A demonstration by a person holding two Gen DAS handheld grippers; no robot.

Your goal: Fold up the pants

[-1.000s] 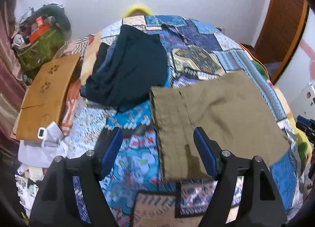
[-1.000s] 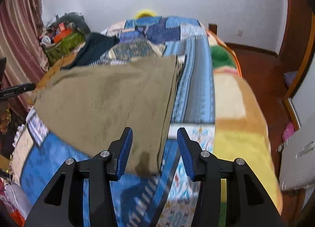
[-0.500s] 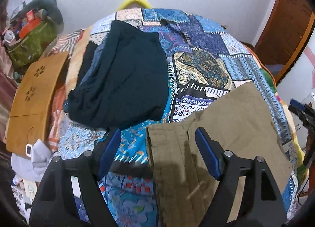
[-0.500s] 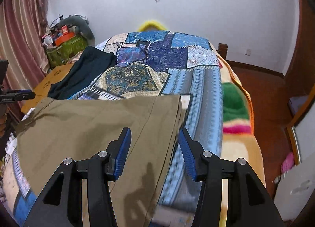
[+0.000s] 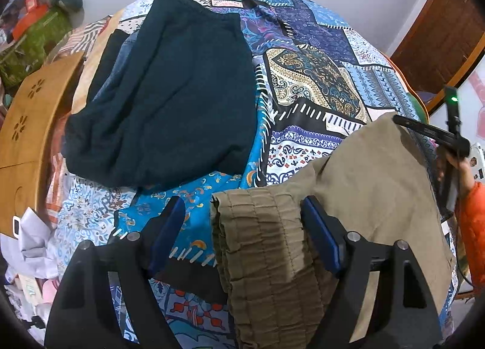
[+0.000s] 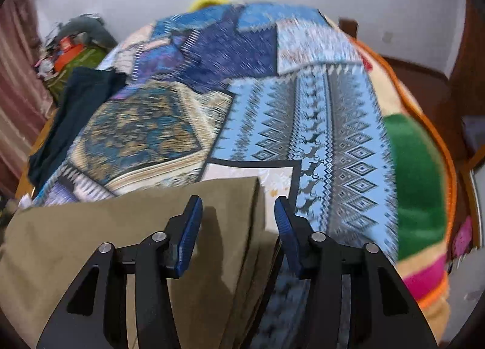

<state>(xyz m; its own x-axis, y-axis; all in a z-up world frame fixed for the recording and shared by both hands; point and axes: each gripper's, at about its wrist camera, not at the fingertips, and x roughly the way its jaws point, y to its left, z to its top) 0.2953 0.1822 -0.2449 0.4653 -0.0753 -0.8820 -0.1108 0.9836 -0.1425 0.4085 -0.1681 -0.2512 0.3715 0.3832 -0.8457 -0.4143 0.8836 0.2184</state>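
Note:
Khaki pants lie flat across the near part of a patchwork bedspread. Their gathered elastic waistband sits between the wide-apart jaws of my left gripper. The left pad stands clear of the cloth and the right pad is at its edge. In the right wrist view the other end of the pants reaches in from the left. Its corner lies between the jaws of my right gripper, which are closing. Neither pad presses on the cloth.
A dark teal garment lies at the far left of the bed, over other clothes. A wooden board, white papers and a green box are off the left edge. A person's orange sleeve is at the right, beside a striped blanket.
Both grippers have come forward and lower over the bed. The waistband now lies between the left jaws, the pants' corner between the right ones. The right jaws stand narrower.

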